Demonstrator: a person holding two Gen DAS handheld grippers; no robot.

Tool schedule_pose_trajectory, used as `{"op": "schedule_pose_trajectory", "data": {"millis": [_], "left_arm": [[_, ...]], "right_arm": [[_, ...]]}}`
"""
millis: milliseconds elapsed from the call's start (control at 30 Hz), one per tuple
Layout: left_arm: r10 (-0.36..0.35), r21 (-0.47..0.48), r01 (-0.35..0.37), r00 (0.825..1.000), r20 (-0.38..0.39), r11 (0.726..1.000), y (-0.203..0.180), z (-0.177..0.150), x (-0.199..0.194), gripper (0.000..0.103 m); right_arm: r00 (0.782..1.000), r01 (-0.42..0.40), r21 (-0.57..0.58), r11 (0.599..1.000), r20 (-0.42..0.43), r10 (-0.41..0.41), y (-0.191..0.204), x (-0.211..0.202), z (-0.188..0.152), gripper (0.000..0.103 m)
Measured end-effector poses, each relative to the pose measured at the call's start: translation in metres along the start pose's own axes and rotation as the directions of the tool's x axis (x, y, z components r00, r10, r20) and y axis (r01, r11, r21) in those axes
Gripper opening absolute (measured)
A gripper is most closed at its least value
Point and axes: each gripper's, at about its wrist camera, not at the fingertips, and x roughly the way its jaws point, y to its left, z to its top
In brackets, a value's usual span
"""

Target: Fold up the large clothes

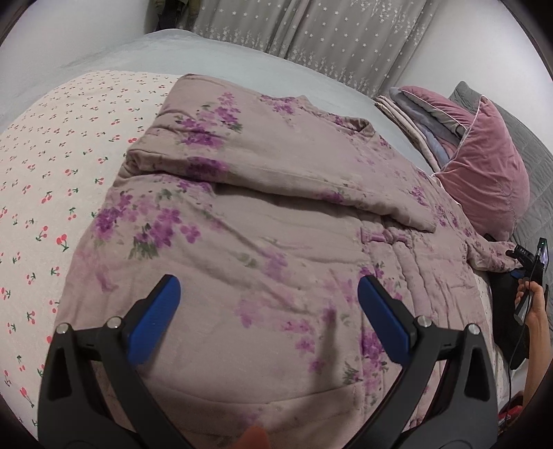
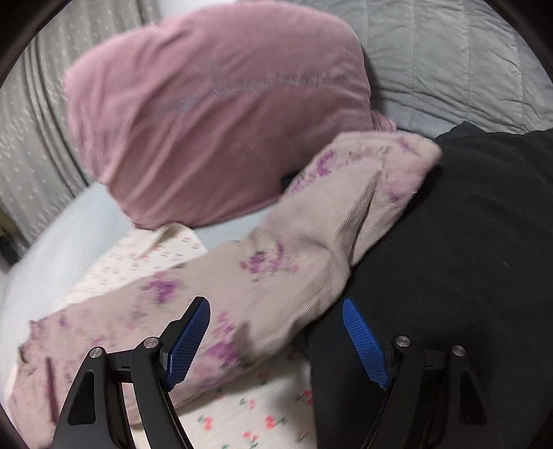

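A mauve padded garment [image 1: 276, 207] with purple flowers lies spread on the bed, one sleeve folded across its chest. My left gripper [image 1: 269, 281] hovers open over the lower part of the garment, nothing between its blue pads. The other sleeve [image 2: 293, 241] stretches out toward the pillow, its cuff resting on a black cloth [image 2: 466, 259]. My right gripper [image 2: 275, 304] stands open just above this sleeve. The fabric runs under its left finger [image 2: 188, 342] and is not pinched. This view is blurred.
A cherry-print sheet [image 1: 52, 172] covers the bed to the left of the garment. A pink velvet pillow [image 2: 214, 114] and folded bedding [image 1: 425, 121] sit at the head, against a grey quilted headboard [image 2: 449, 58]. Curtains [image 1: 328, 31] hang behind. A person's hand [image 1: 534, 307] shows at the right edge.
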Motion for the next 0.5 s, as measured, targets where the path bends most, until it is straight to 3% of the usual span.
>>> {"op": "schedule_pose_trajectory", "data": {"millis": [133,200,233,300,500], "left_arm": [[0.013,-0.009,-0.013,1.0,-0.011,1.0,0.006,0.0,0.005,0.102],[0.009,-0.015,-0.009,1.0,-0.022,1.0,0.009,-0.002,0.009,0.102],[0.007,-0.015,-0.008,1.0,-0.03,1.0,0.01,-0.003,0.012,0.102],[0.014,-0.006,-0.015,0.999,-0.053,1.0,0.011,-0.005,0.017,0.102],[0.08,0.107,-0.07,0.993,-0.087,0.992,0.001,-0.017,0.025,0.102]], "right_arm": [[0.997,0.071,-0.064,0.995,0.029,-0.069,0.012,0.017,0.003,0.058],[0.994,0.106,-0.101,0.989,0.044,-0.102,0.02,0.019,0.002,0.027],[0.992,0.116,-0.118,0.986,0.057,-0.11,0.023,0.017,0.002,0.02],[0.994,0.086,-0.125,0.988,0.083,-0.076,0.028,0.009,0.003,0.013],[0.986,0.028,-0.17,0.985,0.164,0.001,0.054,-0.036,0.006,0.01]]}}
